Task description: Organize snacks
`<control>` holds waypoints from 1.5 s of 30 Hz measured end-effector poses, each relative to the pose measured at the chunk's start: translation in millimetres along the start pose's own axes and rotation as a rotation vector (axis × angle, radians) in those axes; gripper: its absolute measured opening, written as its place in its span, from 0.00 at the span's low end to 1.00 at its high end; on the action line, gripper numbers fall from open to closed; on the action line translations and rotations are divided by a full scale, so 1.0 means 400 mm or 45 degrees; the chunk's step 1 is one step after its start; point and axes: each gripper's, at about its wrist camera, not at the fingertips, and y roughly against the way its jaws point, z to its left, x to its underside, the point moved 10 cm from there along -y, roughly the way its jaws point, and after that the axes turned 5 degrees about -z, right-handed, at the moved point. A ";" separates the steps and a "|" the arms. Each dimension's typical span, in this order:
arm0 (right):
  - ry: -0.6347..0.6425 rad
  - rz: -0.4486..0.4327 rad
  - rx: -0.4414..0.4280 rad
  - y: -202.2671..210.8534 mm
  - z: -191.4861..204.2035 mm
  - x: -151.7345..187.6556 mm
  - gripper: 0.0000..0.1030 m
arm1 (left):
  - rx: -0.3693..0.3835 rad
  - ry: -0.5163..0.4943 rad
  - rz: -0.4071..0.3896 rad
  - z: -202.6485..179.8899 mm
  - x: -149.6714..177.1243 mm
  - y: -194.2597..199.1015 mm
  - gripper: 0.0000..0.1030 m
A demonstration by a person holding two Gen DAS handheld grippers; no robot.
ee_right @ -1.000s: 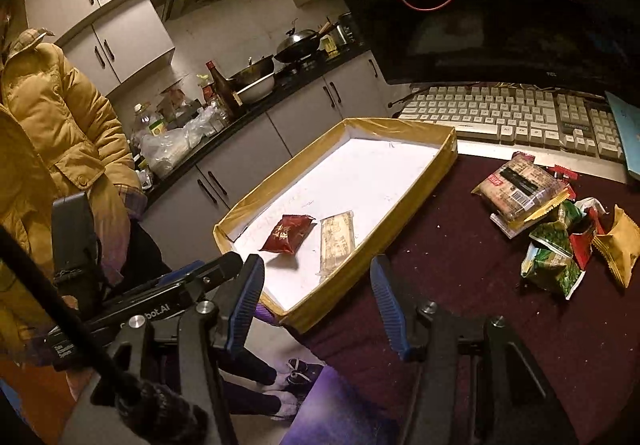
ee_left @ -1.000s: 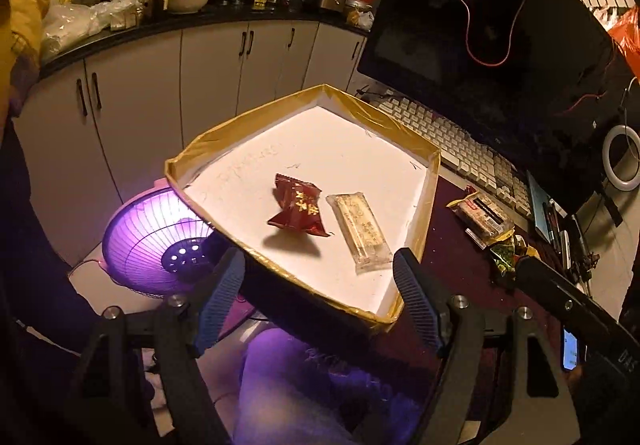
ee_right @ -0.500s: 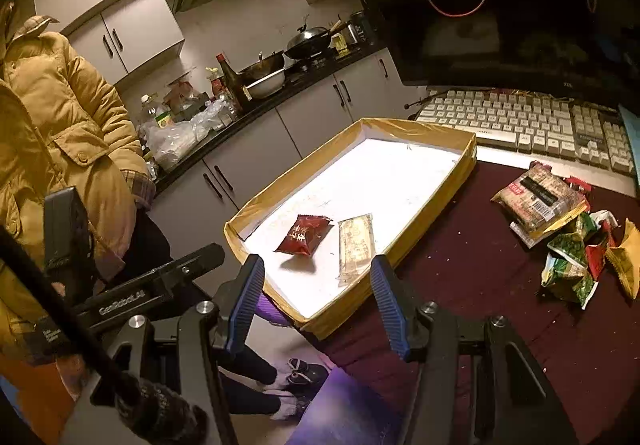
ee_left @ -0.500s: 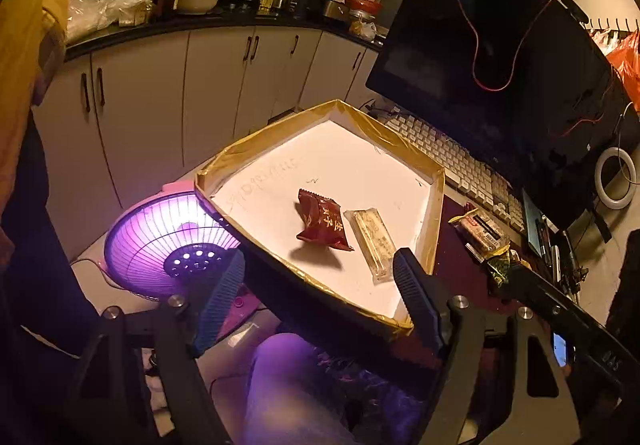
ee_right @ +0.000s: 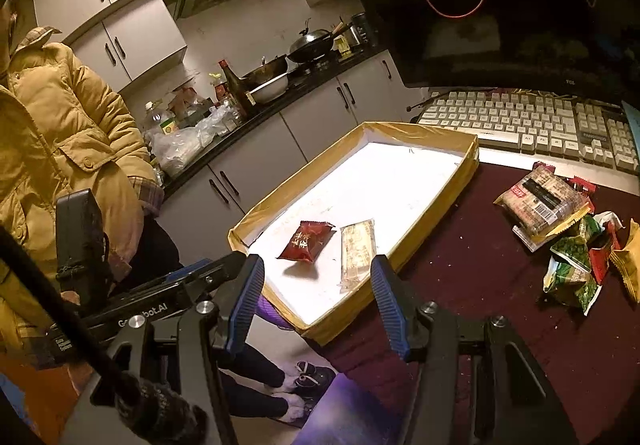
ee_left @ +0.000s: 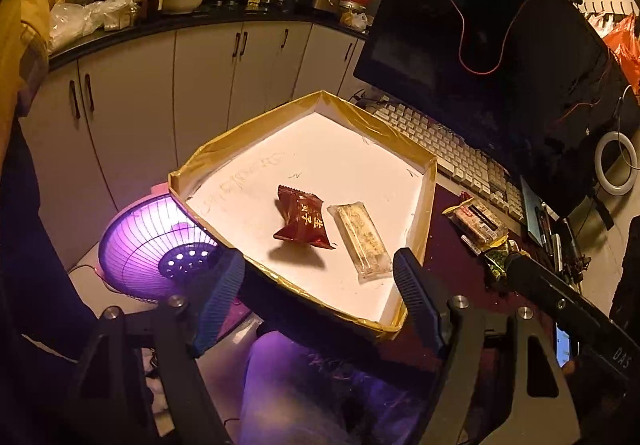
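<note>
A shallow white tray with a gold rim (ee_left: 424,181) (ee_right: 468,169) sits on the dark red table. In it lie a red snack packet (ee_left: 302,219) (ee_right: 306,241) and a clear wrapped bar (ee_left: 362,241) (ee_right: 358,249), side by side. A pile of loose snacks (ee_right: 576,245) (ee_left: 480,223) lies on the table to the right of the tray. My left gripper (ee_left: 318,293) is open and empty, at the tray's near edge. My right gripper (ee_right: 316,297) is open and empty, at the tray's near corner.
A keyboard (ee_right: 532,121) and a large dark monitor (ee_left: 500,45) stand behind the tray. A purple-lit fan (ee_left: 156,245) stands on the floor to the left. A person in a yellow jacket (ee_right: 60,149) stands by the kitchen cabinets (ee_left: 200,77).
Both grippers have pulled back and risen a little from the tray, so it looks smaller and farther. The two snacks in the tray have not moved. Both grippers stay open.
</note>
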 end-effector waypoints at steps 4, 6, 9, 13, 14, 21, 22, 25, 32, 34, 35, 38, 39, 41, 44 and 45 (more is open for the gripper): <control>-0.023 0.011 0.005 -0.002 -0.018 0.005 0.54 | -0.002 -0.015 0.003 -0.012 -0.001 -0.007 0.75; -0.033 0.012 0.002 0.002 -0.025 0.006 0.54 | -0.001 -0.014 0.014 -0.016 0.001 -0.017 0.75; -0.047 0.007 0.001 0.009 -0.035 0.006 0.54 | -0.001 -0.017 0.026 -0.022 0.005 -0.028 0.75; -0.072 0.002 -0.012 0.011 -0.052 0.002 0.54 | -0.016 -0.041 0.042 -0.033 0.011 -0.039 0.75; -0.077 0.005 -0.013 0.011 -0.055 0.002 0.54 | -0.019 -0.044 0.044 -0.035 0.011 -0.040 0.75; -0.078 0.028 -0.043 0.004 -0.055 0.000 0.54 | -0.030 -0.026 0.043 -0.031 0.004 -0.037 0.75; -0.071 0.035 -0.049 0.002 -0.051 0.002 0.54 | -0.030 -0.027 0.037 -0.030 0.001 -0.034 0.75; -0.060 0.044 -0.040 0.003 -0.054 0.009 0.54 | -0.036 -0.014 0.017 -0.019 -0.008 -0.024 0.75; -0.050 0.048 -0.016 0.026 -0.058 0.029 0.54 | -0.044 -0.008 -0.003 0.005 -0.014 0.000 0.75; -0.048 0.045 -0.010 0.034 -0.057 0.032 0.54 | -0.050 -0.010 -0.014 0.011 -0.013 0.014 0.75; -0.046 0.047 -0.006 0.038 -0.053 0.034 0.54 | -0.050 -0.009 -0.015 0.013 -0.012 0.022 0.75; -0.022 0.043 -0.006 0.050 -0.032 0.035 0.54 | -0.051 -0.016 -0.036 0.015 -0.015 0.046 0.75; -0.009 0.039 -0.005 0.051 -0.026 0.036 0.54 | -0.050 -0.016 -0.044 0.015 -0.017 0.053 0.75; 0.020 0.027 0.005 0.059 -0.010 0.038 0.54 | -0.033 -0.011 -0.045 0.010 -0.018 0.061 0.75; 0.021 0.038 0.005 0.056 -0.007 0.045 0.55 | -0.001 -0.055 -0.042 -0.007 -0.030 0.063 0.75; 0.018 0.042 0.009 0.052 -0.012 0.046 0.55 | 0.006 -0.063 -0.038 -0.009 -0.033 0.063 0.75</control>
